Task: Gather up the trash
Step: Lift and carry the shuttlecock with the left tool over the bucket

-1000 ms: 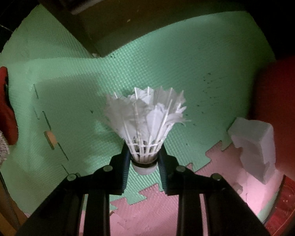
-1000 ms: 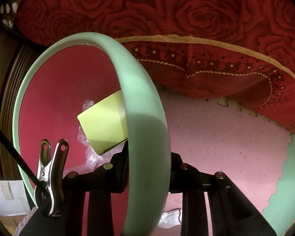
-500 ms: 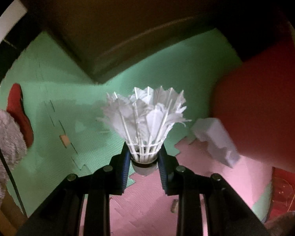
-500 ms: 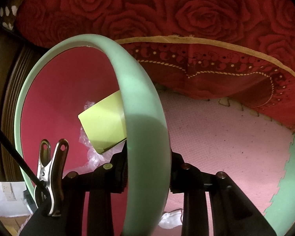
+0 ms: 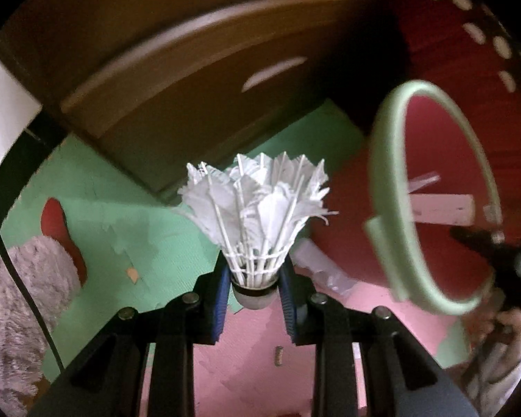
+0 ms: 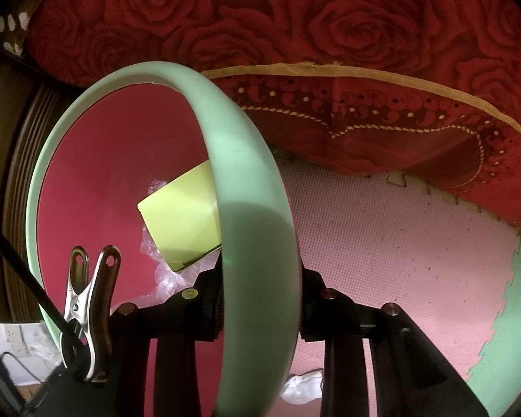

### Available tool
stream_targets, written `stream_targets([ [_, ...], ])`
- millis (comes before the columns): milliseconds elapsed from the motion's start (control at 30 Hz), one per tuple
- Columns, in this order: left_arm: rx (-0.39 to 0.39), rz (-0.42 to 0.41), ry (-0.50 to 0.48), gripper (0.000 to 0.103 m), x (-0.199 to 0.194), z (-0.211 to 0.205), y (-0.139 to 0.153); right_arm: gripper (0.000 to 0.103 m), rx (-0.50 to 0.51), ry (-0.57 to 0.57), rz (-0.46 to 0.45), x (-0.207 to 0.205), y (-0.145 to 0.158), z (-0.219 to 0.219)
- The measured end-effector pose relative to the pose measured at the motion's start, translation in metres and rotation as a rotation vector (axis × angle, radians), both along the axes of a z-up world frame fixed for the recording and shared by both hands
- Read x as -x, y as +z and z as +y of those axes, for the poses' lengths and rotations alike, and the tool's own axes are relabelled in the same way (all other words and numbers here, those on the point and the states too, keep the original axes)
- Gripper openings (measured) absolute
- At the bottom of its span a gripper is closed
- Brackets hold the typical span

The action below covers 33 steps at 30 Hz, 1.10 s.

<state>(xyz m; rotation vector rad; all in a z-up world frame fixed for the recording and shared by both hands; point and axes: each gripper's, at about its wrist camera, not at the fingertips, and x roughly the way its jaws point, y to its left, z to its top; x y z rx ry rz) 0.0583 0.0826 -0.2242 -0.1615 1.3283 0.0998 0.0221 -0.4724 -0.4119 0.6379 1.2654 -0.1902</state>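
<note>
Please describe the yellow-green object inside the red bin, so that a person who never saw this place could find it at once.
Start at the red bin with the pale green rim, which the right gripper clamps. Look through the ring to the bottom: the yellow-green box lies there tilted, on crumpled clear plastic. It is the only flat-sided, brightly coloured thing inside.

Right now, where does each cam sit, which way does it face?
Left wrist: on the left hand-held gripper, looking along its fingers at the clamped shuttlecock, floor mats beyond.
Right wrist: on the right hand-held gripper, facing its clamped bin rim; yellow box inside.
Shared: the red bin; the left view also shows the right hand-held gripper.
</note>
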Motion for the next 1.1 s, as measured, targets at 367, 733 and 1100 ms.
stream_targets([
  [367,0.030,-0.129,-0.141,0.027,-0.006,-0.060,0.070,0.032,-0.006,-0.002,-0.002,0.001,-0.003,-0.001],
  [733,0.037,-0.111,-0.274,0.027,-0.025,-0.127,0.073,0.032,-0.008,-0.004,-0.002,0.002,-0.005,0.001],
  [1100,0.013,-0.035,-0.357,0.027,-0.028,-0.160,0.030,0.033,-0.023,-0.015,0.002,0.005,-0.007,-0.002],
])
